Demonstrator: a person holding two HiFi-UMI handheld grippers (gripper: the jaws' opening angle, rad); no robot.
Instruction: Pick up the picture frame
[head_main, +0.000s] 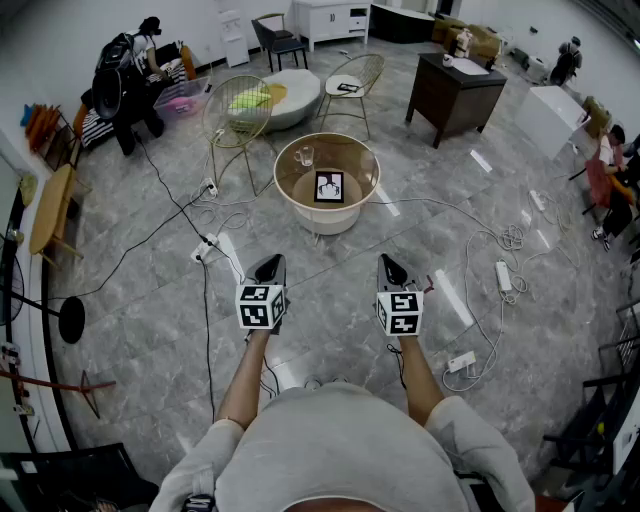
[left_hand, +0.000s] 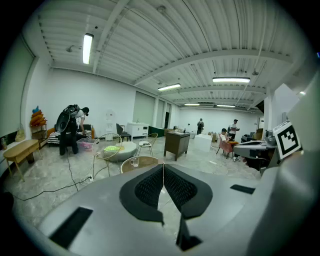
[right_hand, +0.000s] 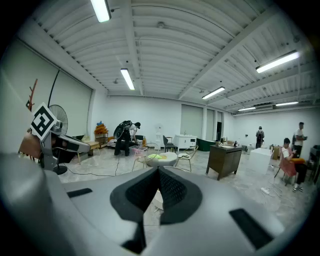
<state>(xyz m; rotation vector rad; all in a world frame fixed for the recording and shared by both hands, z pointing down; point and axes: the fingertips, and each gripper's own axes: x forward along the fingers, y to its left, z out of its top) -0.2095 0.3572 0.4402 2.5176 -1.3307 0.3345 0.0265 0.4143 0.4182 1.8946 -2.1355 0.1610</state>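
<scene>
So the picture frame (head_main: 329, 186) is a small dark-bordered thing with a white picture inside. It sits dead center on the round desk (head_main: 283, 200), with a glass cup (head_main: 305, 155) near the desk's far-left edge, and I can't tell if the frame lies flat or is propped up. The left claw (head_main: 270, 263) and right claw (head_main: 390, 262) are well short of the desk on the person's side, both closed tight on nothing and aimed toward it. I'd guess that's just an approach pose, so one has to open before any grab.

Pic frame (head_main: 329, 186): img inside too small to tell.
</scene>
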